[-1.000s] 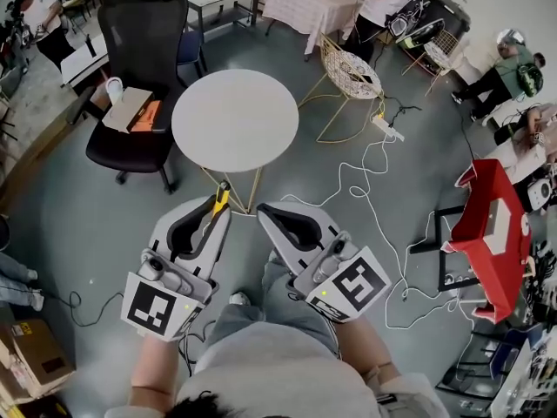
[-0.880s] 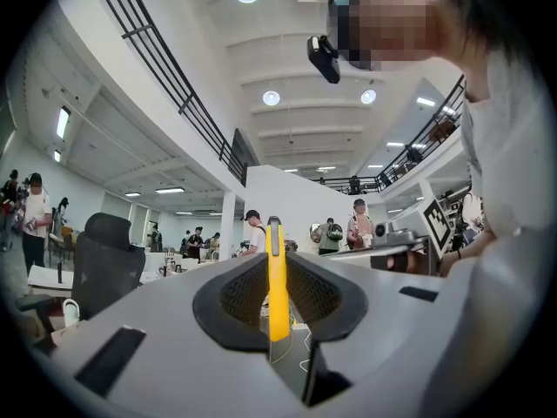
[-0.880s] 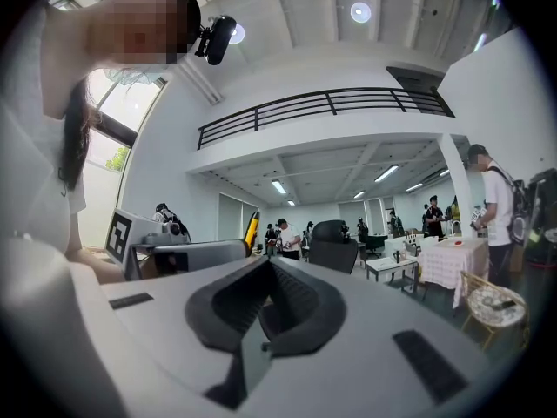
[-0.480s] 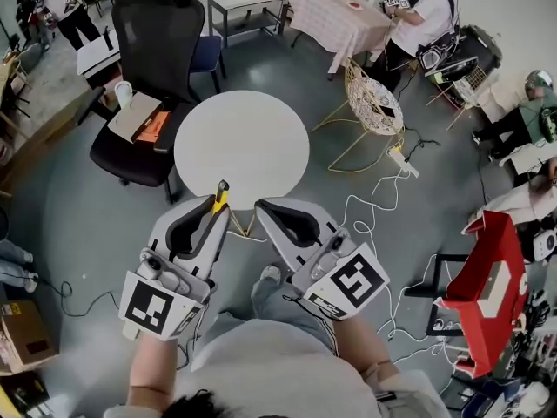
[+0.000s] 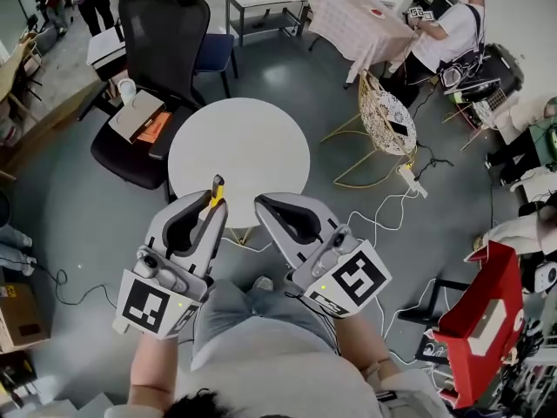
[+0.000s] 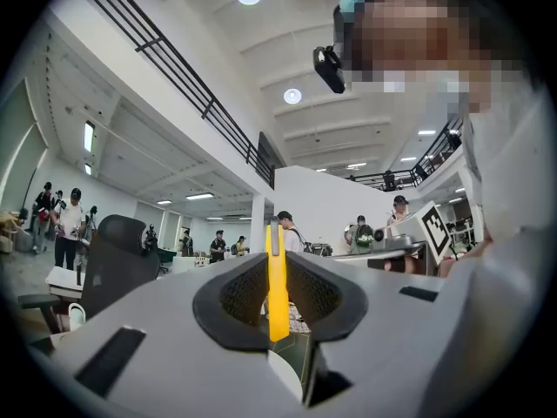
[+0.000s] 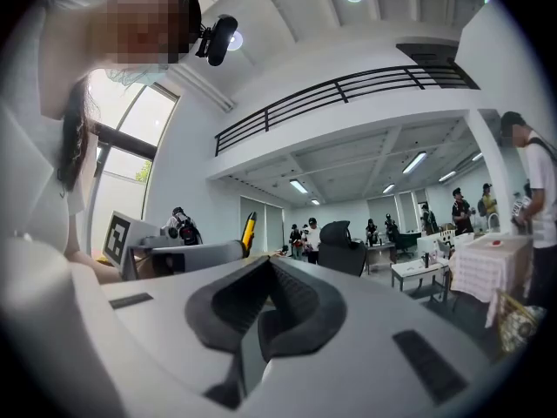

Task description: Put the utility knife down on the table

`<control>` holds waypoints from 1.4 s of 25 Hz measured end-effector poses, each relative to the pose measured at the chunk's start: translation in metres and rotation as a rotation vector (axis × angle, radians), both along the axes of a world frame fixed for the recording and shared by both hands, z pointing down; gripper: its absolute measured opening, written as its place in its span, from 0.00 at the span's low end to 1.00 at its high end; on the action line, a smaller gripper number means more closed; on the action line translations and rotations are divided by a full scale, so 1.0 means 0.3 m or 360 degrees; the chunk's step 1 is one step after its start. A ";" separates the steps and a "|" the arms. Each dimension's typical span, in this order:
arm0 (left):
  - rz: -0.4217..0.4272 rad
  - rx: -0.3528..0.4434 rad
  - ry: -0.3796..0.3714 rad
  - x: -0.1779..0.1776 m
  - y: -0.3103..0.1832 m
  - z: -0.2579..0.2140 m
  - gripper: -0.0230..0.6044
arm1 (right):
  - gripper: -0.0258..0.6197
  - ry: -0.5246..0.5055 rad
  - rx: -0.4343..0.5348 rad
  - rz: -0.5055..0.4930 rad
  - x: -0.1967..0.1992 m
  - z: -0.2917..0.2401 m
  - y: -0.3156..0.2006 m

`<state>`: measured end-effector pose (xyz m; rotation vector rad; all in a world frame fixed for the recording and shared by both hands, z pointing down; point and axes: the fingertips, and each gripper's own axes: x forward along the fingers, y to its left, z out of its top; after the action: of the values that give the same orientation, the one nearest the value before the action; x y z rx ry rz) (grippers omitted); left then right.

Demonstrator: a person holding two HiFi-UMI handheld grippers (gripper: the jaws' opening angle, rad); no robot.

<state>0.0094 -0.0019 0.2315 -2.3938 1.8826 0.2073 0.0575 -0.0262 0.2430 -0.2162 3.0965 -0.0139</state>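
Note:
A yellow utility knife [image 5: 215,192] stands upright between the jaws of my left gripper [image 5: 211,205], which is shut on it. In the left gripper view the knife [image 6: 277,286] runs as a thin yellow strip between the black pads [image 6: 237,296], its tip poking above them. The left gripper hangs over the near edge of a round white table [image 5: 239,146]. Beside it, my right gripper [image 5: 262,204] is shut with nothing in it, just off the table's near rim. In the right gripper view the closed jaws [image 7: 268,266] hold nothing, and the knife [image 7: 249,231] shows at the left.
A black office chair [image 5: 157,37] with a box on its seat stands left behind the table. A wire chair [image 5: 387,120] and white cables [image 5: 383,203] on the floor lie to the right. A red stand [image 5: 483,320] is far right. People are at the back tables.
The round table has come closer in the head view. Both grippers keep their pose, the knife still held in the left one.

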 end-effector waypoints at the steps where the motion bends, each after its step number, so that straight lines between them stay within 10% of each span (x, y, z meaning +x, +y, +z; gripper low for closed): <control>1: 0.0004 -0.0009 -0.0004 -0.003 -0.013 0.005 0.14 | 0.05 -0.0004 -0.0007 0.0000 -0.006 0.003 -0.011; 20: 0.0402 -0.0154 -0.0030 -0.344 -0.368 0.116 0.14 | 0.05 -0.0042 -0.0127 0.0453 -0.324 0.052 -0.339; 35: 0.0667 -0.0521 -0.0131 -0.479 -0.649 0.493 0.14 | 0.05 0.0028 -0.0277 0.0805 -0.454 0.210 -0.545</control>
<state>-0.1343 -0.1967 0.3795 -2.9426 1.4533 -0.1882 -0.0787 -0.1897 0.3061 -0.9965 2.9581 -0.2660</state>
